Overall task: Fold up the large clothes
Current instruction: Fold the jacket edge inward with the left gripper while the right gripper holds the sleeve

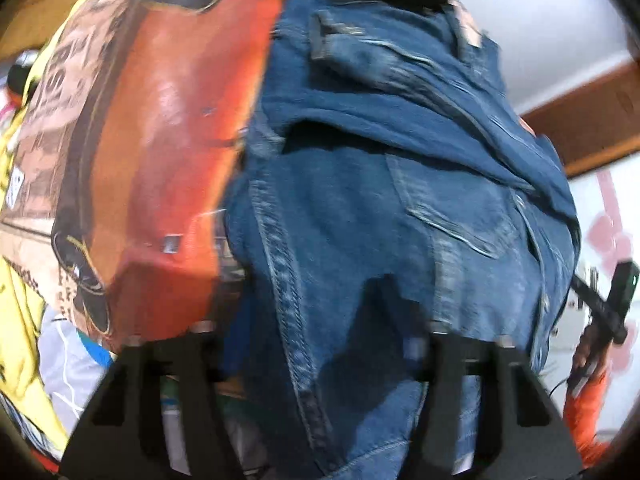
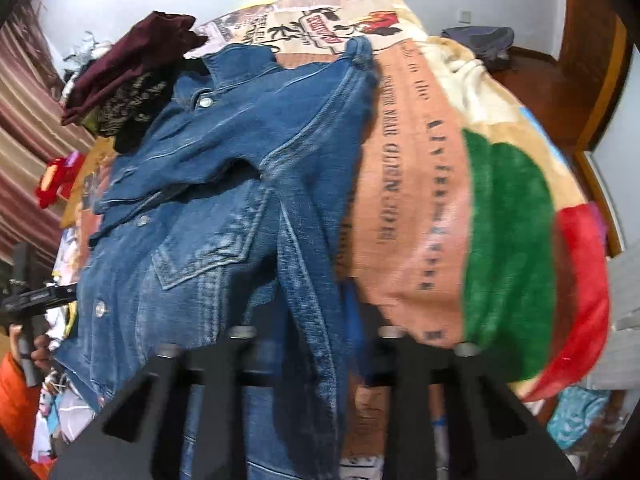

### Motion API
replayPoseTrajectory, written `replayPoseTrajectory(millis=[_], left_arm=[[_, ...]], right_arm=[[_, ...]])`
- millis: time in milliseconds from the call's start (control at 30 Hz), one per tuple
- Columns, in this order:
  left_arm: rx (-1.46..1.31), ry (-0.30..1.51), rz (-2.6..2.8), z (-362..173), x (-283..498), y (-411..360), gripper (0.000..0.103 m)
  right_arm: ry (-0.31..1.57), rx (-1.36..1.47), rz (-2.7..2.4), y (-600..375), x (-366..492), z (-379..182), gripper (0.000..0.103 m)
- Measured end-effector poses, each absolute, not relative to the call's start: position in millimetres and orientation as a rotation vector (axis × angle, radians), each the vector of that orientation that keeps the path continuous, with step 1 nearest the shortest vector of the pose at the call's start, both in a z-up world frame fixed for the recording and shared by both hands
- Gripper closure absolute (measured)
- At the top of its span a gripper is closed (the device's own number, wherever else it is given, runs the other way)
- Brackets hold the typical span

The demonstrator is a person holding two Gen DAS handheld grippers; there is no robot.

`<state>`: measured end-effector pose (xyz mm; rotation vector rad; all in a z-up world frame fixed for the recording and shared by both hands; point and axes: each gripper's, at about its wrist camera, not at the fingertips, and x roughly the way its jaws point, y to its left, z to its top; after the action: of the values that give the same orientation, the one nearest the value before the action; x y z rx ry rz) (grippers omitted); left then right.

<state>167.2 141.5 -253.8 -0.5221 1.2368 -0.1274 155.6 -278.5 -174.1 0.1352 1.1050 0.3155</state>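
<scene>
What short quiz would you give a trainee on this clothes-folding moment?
1. True or false: the denim jacket lies on a printed blanket.
2. Which garment tops the pile by the jacket's collar? A maroon, B sky blue, C purple.
3. What colour is the person's sleeve?
Key: 1 true; 2 A, the maroon garment; 3 orange.
</scene>
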Motion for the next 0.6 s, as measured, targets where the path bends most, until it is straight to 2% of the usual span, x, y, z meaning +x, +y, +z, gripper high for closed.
replayPoseTrajectory(millis=[33,67,333,600], left_arm=[[-0.514,1.235,-0.112,-249.5,167.9,139.0,0.081],[-0.504,1.235,-0.095,-246.6,169.2,138.1,0.093],[-0.507,1.072,-0.133,-179.6,181.0,138.2,0.097],[-0.454,0.873,-0.109,-112.7,213.1,156.7,0.098]], right_arm=[[1.102,0.161,0.333,-282.8,155.3,-171.9,0.088],[1.097,0.179,0.347,-285.9,155.4,-169.3,0.091],[0.982,0.148,0.459,-267.9,153.6,-126.0,0.092],[0.826,0.191,0.469,-261.7,190.3,-79.3,0.093]])
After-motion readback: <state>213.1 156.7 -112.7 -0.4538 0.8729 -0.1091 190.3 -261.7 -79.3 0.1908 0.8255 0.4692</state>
